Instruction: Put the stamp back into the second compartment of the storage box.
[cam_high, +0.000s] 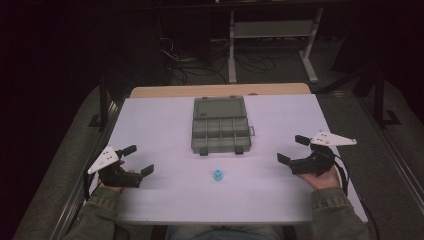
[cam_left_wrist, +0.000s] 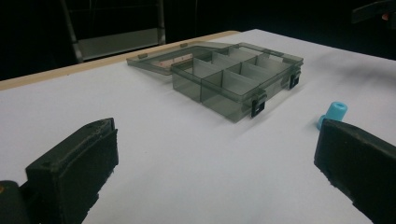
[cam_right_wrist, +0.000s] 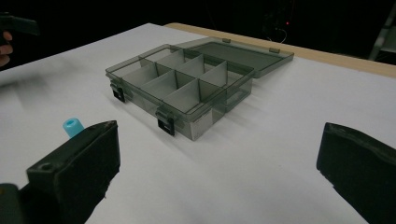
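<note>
A grey translucent compartment box (cam_high: 220, 132) lies open at the table's middle, lid folded back; its compartments look empty (cam_left_wrist: 236, 77) (cam_right_wrist: 180, 81). In front of it stands a small blue cylinder (cam_high: 217, 175) (cam_left_wrist: 334, 113) (cam_right_wrist: 72, 127). My left gripper (cam_high: 138, 160) rests open at the left of the table, well away from the cylinder. At the right my right gripper (cam_high: 292, 149) is also open. Each gripper view has wide-apart black jaws with only table between them (cam_left_wrist: 215, 172) (cam_right_wrist: 217, 172).
The white table top (cam_high: 165, 125) has a bare wooden strip (cam_high: 220, 90) along its far edge. Beyond it stand a white metal frame (cam_high: 272, 35) and cables on the dark floor. Grey floor runs along both sides of the table.
</note>
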